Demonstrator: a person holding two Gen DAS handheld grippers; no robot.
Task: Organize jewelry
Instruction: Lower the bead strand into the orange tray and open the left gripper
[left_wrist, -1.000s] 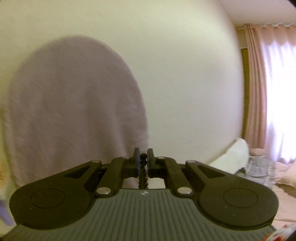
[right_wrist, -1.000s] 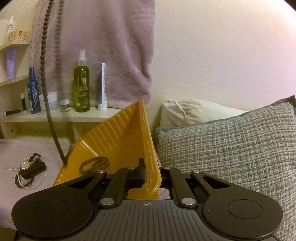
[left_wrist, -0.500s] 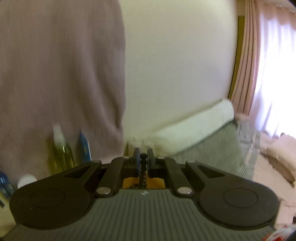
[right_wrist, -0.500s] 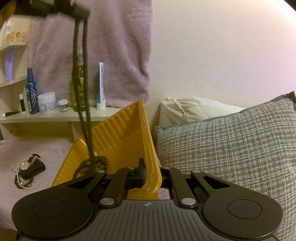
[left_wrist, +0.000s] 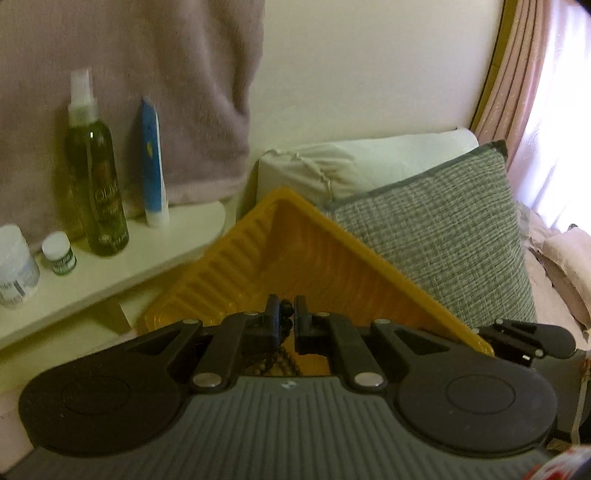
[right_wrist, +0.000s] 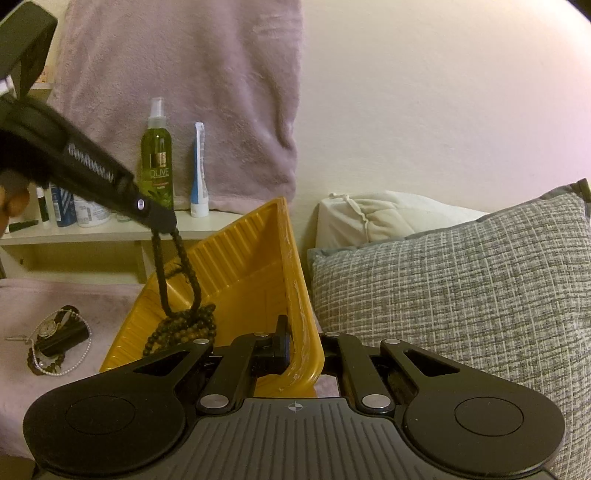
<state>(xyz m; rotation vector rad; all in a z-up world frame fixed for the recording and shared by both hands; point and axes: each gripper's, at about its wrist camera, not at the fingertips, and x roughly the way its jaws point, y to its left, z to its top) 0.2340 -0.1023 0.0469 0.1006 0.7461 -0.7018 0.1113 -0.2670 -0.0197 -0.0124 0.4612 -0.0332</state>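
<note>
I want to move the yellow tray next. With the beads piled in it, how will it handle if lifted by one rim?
The yellow tray looks like thin ribbed plastic, so it will probably flex. It stands tilted, its rim clamped by the right gripper, so the bead necklace would likely slide toward the low end. It seems light.

Home bedroom – grey pillow (right_wrist: 461, 295), pink curtain (left_wrist: 517, 85), shelf (left_wrist: 110, 266) of toiletry bottles (right_wrist: 157, 162)

Dark bead necklace (right_wrist: 177, 291) hangs looped into tilted yellow tray (right_wrist: 255, 266) (more jewelry (right_wrist: 55, 341) beside).
</note>
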